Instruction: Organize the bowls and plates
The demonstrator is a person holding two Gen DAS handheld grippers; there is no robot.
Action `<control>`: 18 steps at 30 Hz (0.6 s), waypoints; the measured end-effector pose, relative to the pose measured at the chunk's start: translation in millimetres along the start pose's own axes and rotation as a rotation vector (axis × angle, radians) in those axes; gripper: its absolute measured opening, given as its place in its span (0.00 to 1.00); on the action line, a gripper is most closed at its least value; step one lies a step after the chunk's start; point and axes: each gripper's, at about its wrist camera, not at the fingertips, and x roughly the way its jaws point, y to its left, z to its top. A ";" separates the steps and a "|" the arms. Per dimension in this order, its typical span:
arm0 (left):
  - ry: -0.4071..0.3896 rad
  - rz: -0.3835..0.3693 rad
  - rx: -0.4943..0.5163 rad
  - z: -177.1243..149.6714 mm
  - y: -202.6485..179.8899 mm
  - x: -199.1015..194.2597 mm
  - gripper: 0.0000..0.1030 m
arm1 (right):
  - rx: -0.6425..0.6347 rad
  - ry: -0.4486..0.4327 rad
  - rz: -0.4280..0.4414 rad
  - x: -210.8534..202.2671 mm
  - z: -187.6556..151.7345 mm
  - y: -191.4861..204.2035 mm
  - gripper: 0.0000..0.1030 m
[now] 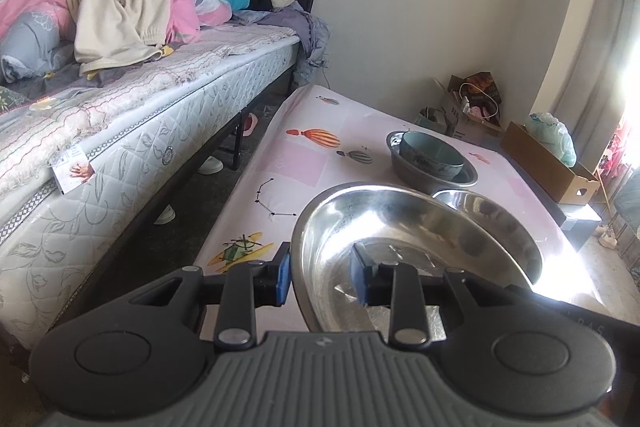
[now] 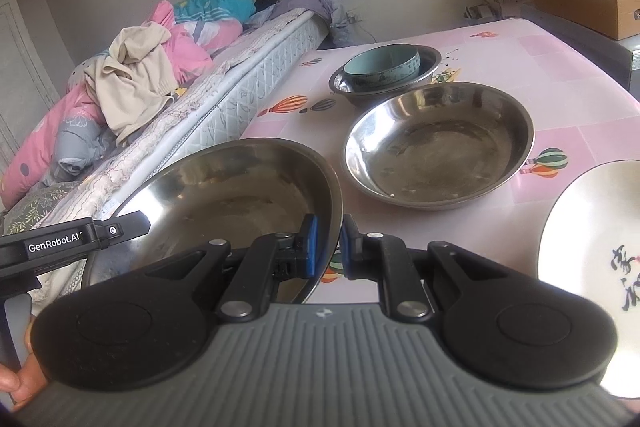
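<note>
I have the near steel dish (image 2: 224, 195) pinched by its rim at both sides, my right jaws (image 2: 327, 247) pressed thin onto its right rim and my left jaws (image 1: 320, 277) nipped on the opposite rim with one pad inside the bowl. It hangs tilted above the desk's near-left corner by the bed (image 2: 224, 67). To do this well I should level both hands together, carry it over the empty steel dish (image 2: 440, 143) mid-desk and lower it squarely inside before letting go.

Glossy steel pan (image 2: 224, 183), matt teal ceramic bowl (image 2: 382, 67), smooth printed plastic tablecloth (image 2: 560, 67).
</note>
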 end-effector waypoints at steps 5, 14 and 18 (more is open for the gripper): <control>0.001 0.002 0.011 1.8 -7.4 -2.4 0.30 | 0.011 -0.018 0.002 -7.3 1.7 -3.5 0.12; 0.001 -0.031 0.040 9.0 -30.2 -2.9 0.31 | 0.057 -0.045 -0.001 -20.4 6.0 -16.6 0.12; 0.008 -0.063 0.062 13.0 -45.6 3.4 0.31 | 0.084 -0.064 -0.026 -28.3 9.1 -26.8 0.12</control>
